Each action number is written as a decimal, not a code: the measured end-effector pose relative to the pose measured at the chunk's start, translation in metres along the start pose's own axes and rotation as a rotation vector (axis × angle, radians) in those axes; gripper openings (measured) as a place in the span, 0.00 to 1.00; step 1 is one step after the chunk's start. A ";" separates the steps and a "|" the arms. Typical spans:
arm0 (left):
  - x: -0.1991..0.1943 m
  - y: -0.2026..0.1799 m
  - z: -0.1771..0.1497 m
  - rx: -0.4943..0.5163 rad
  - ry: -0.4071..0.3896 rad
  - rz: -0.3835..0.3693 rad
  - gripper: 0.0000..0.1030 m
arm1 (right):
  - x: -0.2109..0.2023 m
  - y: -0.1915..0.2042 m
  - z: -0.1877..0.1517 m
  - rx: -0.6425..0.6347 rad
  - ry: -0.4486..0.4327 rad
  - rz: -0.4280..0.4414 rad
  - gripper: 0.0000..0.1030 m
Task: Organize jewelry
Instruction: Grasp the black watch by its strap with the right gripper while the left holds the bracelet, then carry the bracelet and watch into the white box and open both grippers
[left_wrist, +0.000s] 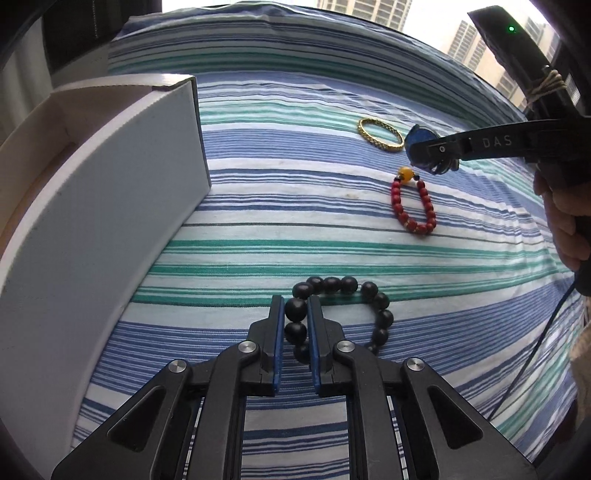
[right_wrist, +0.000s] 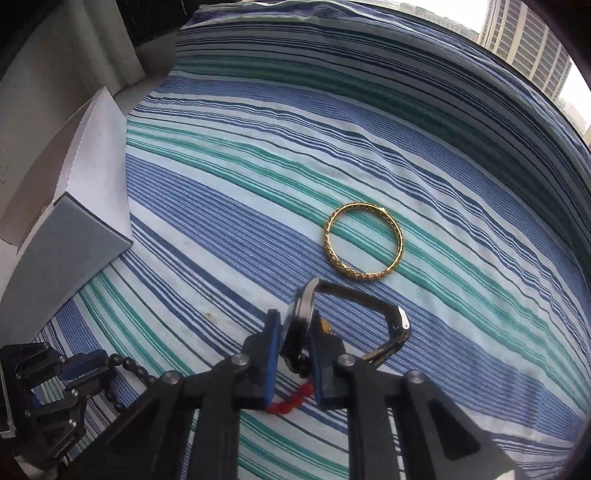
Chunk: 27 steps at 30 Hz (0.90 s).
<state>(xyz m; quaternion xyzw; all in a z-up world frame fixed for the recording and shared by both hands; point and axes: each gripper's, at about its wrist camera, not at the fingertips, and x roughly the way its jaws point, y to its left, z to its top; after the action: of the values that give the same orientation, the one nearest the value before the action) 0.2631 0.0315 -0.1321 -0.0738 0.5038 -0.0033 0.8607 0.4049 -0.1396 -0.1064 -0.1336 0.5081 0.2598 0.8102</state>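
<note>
My left gripper (left_wrist: 296, 306) is shut on one bead of a black bead bracelet (left_wrist: 382, 306), whose loop lies on the striped cloth to the right of the fingers. In the right wrist view the same gripper (right_wrist: 98, 363) sits low at the left with the black beads (right_wrist: 136, 369) trailing from it. My right gripper (right_wrist: 295, 321) is shut on the case of a wristwatch (right_wrist: 354, 294), its band arching out to the right. A red bead bracelet (left_wrist: 413, 206) with a yellow bead lies just below that gripper (left_wrist: 430, 155). A gold bangle (right_wrist: 364, 242) lies flat beyond it.
An open white cardboard box (left_wrist: 110, 184) stands at the left edge of the blue, green and white striped cloth (left_wrist: 295, 240). A person's hand (left_wrist: 565, 221) holds the right gripper at the right edge. Windows with buildings lie beyond the far edge.
</note>
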 end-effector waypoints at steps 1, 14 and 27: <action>-0.003 0.000 0.000 0.002 -0.006 0.011 0.10 | -0.010 0.001 -0.007 0.005 -0.022 0.004 0.14; -0.044 -0.009 -0.007 0.030 -0.079 0.090 0.10 | -0.075 0.038 -0.073 -0.002 -0.125 0.089 0.14; -0.172 0.042 0.007 -0.046 -0.185 -0.053 0.10 | -0.128 0.105 -0.047 -0.060 -0.235 0.162 0.14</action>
<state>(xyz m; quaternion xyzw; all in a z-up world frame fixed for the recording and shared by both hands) 0.1815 0.0874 0.0151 -0.1069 0.4200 -0.0075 0.9012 0.2667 -0.1109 -0.0083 -0.0851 0.4110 0.3532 0.8361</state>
